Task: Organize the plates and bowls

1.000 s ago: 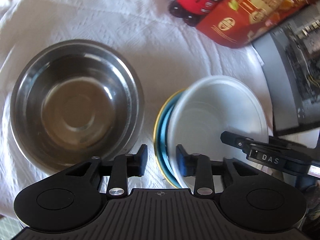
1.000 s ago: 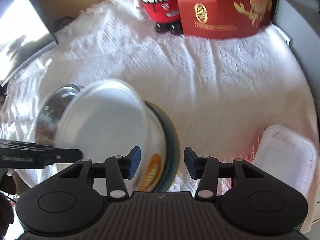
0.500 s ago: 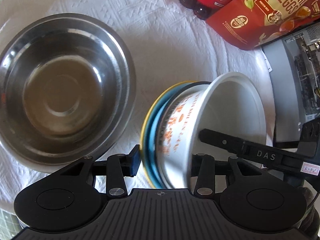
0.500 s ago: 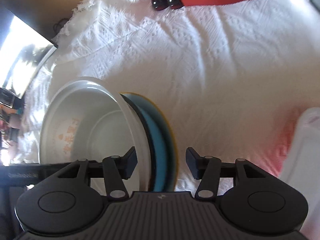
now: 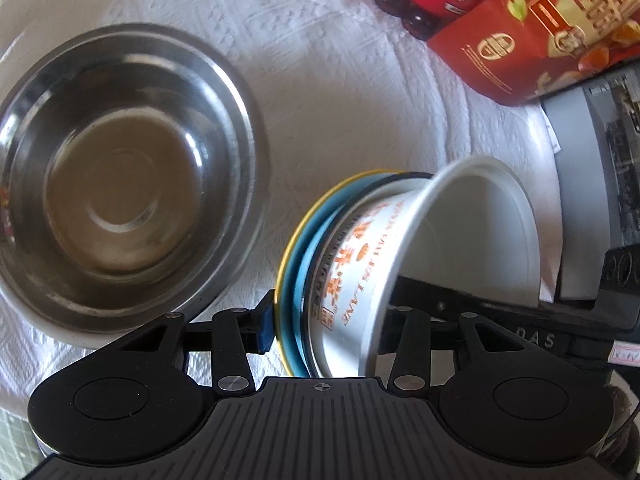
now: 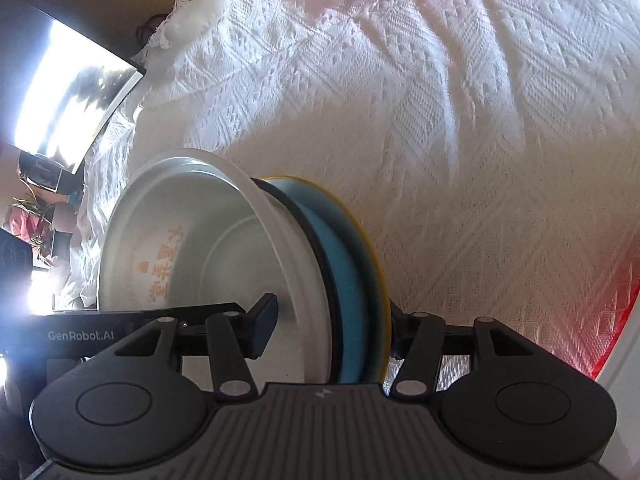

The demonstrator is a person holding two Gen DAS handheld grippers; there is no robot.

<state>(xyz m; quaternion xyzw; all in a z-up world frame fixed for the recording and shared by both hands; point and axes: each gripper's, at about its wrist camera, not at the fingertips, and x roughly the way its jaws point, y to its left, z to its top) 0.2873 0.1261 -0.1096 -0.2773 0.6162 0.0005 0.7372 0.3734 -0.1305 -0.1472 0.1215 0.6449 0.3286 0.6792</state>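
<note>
Both hand-held grippers clamp the tilted white bowl point(image 5: 460, 240) and blue plate point(image 6: 352, 280), beside the steel bowl point(image 5: 120, 176).

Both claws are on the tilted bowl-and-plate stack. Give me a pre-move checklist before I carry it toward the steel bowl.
1. Left claw straddles the stack's edge: ok.
2. Right claw straddles the stack: ok.
3. White plastic bowl with orange lettering seated on the blue plate with yellow rim: ok, tilted.
4. Grip firmness: cannot tell.
5. Round stainless steel bowl empty: ok.
6. Claws' contact with each other: cannot tell.
</note>
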